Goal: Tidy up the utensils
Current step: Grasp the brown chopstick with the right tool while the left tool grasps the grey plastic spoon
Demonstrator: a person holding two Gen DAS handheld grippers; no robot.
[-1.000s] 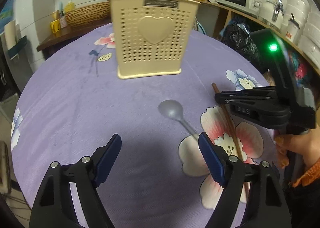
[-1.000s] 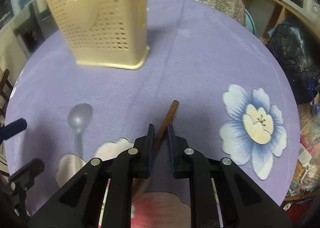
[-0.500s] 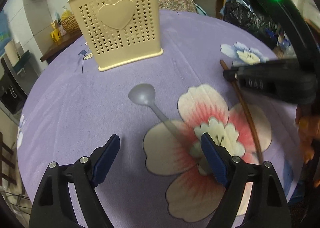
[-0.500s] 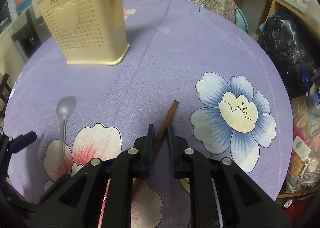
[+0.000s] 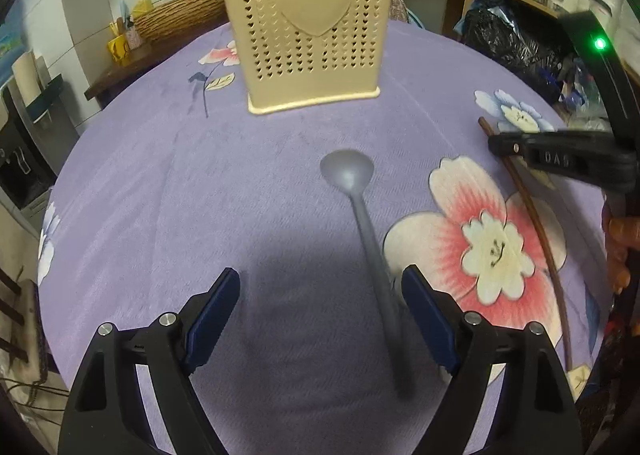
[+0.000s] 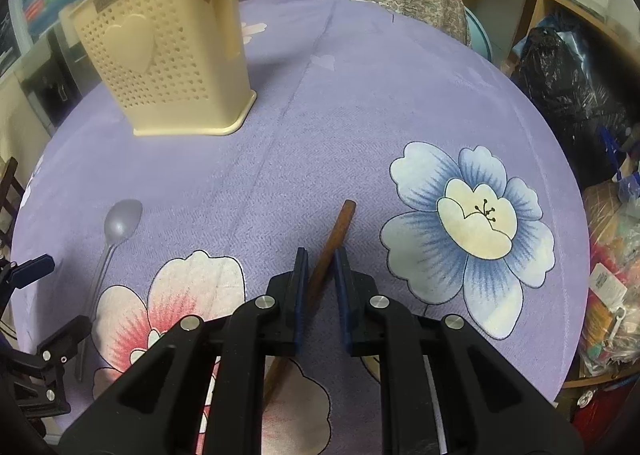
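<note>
My right gripper point(image 6: 321, 261) is pinching a slim brown wooden chopstick point(image 6: 335, 236) lying on the purple flowered tablecloth point(image 6: 360, 115). My left gripper point(image 5: 320, 297) is hovering wide apart, empty, straddling the grey plastic spoon point(image 5: 360, 215)'s handle. The beige perforated utensil holder point(image 5: 310, 27) is standing upright further back.

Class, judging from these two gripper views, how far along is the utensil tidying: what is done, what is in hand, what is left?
Done: dark handles already poke from the cream holder. In hand: the right hand-held gripper is shut on the brown chopstick. Left: the grey spoon lies on the purple cloth, its handle between the open left hand-held gripper fingers, ungripped; neither is in the holder yet.
</note>
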